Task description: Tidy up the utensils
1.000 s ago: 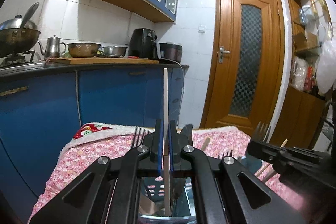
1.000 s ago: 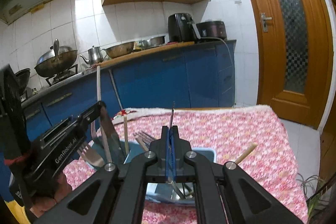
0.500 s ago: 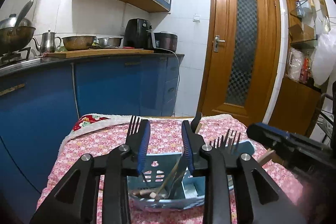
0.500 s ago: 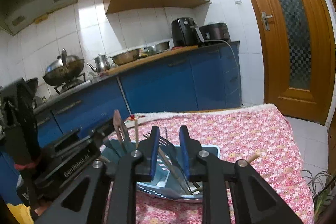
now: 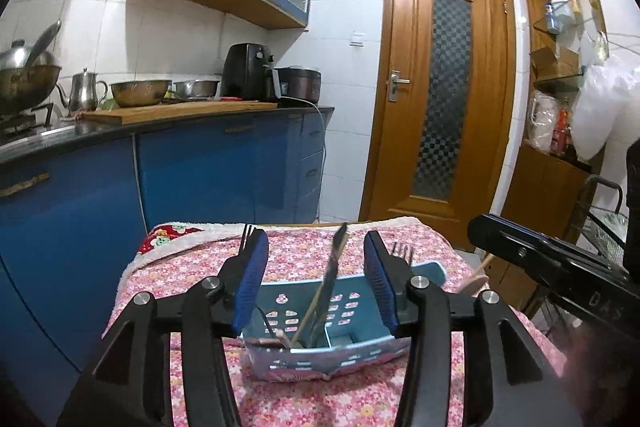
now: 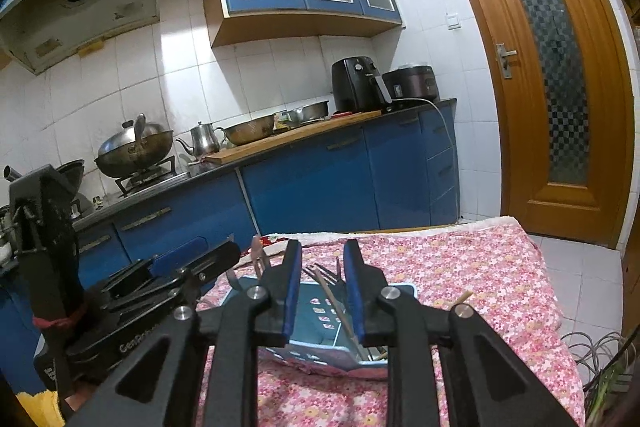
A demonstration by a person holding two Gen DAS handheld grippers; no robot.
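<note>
left gripper (image 5: 315,277) spread wide, blue pads (image 5: 251,281) well apart, nothing between them but open air above the blue utensil basket (image 5: 344,291). right gripper (image 6: 322,287) parted too, a narrower gap, nothing pinched; same gripper seen as a black bar (image 5: 544,263) at the right side of the left wrist view.

basket resting on the pink floral cloth (image 5: 296,395) over the table, toward the near edge, roughly midway between its left and right edges. pale blue plastic, walls pierced with small cut-outs, divided inside; exact compartment of each piece hard to tell.

inside the basket: a dark-handled knife (image 5: 334,267) leaning upright near the middle, a thin wooden chopstick (image 5: 310,315) slanting beside it, fork tines (image 5: 402,251) poking up at the right wall, more tines (image 5: 246,237) partly hidden behind the left pad. from the right wrist view, a chopstick (image 6: 334,303) crossing the basket's inside (image 6: 320,311) and forks (image 6: 320,271) standing at its far wall.

outside the basket, a wooden stick end (image 5: 478,269) lying on the cloth just right of it, seen also near the right edge (image 6: 460,298).

behind the table: blue cabinets (image 5: 208,183), a worktop with wok (image 6: 134,147), kettle (image 6: 202,139), bowls (image 5: 140,93), black air fryer (image 6: 356,83), and a wooden door (image 5: 440,95).
</note>
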